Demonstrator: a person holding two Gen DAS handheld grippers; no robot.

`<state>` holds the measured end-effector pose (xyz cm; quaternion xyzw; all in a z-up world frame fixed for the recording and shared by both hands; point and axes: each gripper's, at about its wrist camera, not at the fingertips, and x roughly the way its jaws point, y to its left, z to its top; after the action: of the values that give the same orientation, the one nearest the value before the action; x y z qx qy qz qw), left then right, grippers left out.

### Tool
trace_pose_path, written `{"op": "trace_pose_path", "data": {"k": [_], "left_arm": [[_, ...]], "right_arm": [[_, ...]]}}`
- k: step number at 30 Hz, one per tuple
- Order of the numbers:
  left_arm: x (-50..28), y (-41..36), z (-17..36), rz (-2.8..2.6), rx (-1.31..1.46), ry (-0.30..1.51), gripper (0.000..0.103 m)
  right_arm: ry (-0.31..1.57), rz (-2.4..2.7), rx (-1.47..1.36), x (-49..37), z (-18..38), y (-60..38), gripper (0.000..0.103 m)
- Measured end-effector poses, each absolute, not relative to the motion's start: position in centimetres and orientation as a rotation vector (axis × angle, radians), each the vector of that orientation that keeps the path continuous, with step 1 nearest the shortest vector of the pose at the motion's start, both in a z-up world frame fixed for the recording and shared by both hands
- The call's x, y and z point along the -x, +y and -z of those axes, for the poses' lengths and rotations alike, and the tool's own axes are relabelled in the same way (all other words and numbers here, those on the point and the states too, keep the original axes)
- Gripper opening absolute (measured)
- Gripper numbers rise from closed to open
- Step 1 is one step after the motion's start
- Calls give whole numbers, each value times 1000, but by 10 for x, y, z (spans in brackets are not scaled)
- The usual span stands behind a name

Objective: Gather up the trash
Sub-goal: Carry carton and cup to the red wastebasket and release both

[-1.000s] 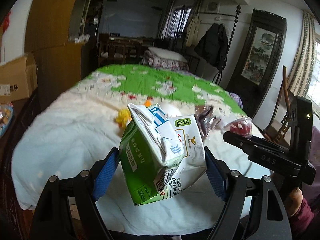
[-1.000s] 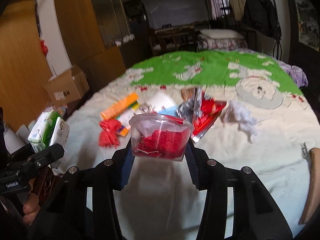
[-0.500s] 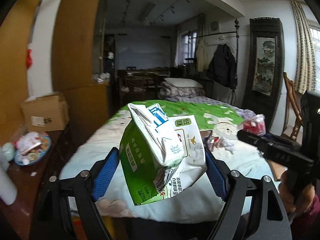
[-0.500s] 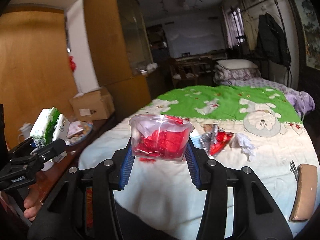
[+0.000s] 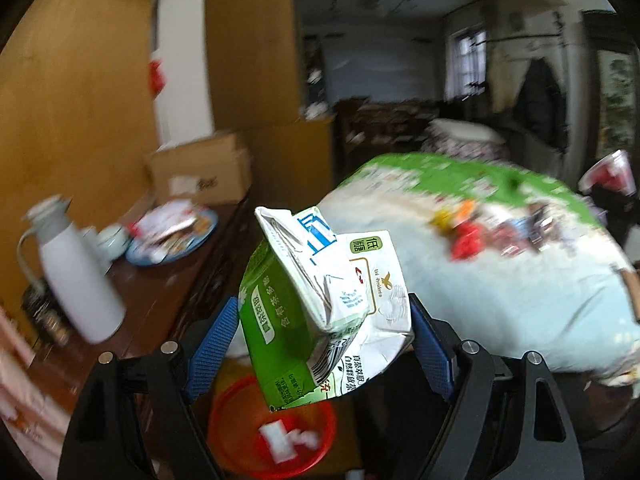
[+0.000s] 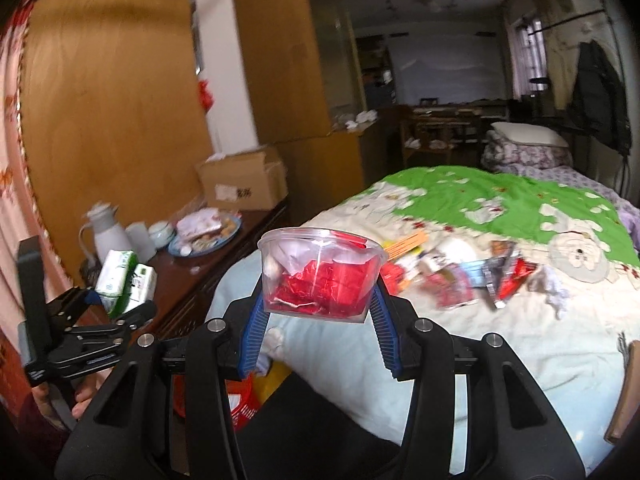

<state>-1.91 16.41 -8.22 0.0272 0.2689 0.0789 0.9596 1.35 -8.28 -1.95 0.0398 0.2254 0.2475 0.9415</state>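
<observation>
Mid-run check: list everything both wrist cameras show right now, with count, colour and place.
Carton: one, green and white, crumpled, clamped in the left hand-held gripper.
Plastic cup: one, clear, red scraps inside, clamped in the right hand-held gripper.
Basket: one, red, on the floor below the carton, white scraps inside.
Wrappers: several, mostly red, scattered on the bed.
Bed cover: one, green and cream.
Thermos jug: one, white, on the wooden side table.
Plate: one, blue, snacks on it, same table.
Cardboard box: one, brown, beyond the plate.
Left hand-held gripper: black, blue pads.
Right hand-held gripper: black, blue pads.
</observation>
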Motion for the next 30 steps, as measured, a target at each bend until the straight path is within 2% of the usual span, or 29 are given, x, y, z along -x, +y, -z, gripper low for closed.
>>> {"op": "trace_pose_path", "data": {"k": [9, 10, 12, 20, 26, 30], "left_arm": [[-10, 228, 147, -245, 24, 724, 82], [-13, 234, 154, -249, 35, 737, 84], [-18, 247, 165, -264, 59, 759, 95], [-20, 280, 183, -352, 107, 774, 97], [-7, 321, 190, -426, 247, 765, 97], [-3, 334, 195, -514, 210, 764, 97]], "right_arm": [[573, -581, 10, -35, 44, -19, 48], [589, -589, 20, -39, 48, -11, 48], [613, -598, 33, -44, 55, -1, 48], [727, -657, 59, -66, 82, 36, 48], [806, -791, 141, -65, 104, 88, 48], [849, -879, 197, -61, 118, 129, 48]]}}
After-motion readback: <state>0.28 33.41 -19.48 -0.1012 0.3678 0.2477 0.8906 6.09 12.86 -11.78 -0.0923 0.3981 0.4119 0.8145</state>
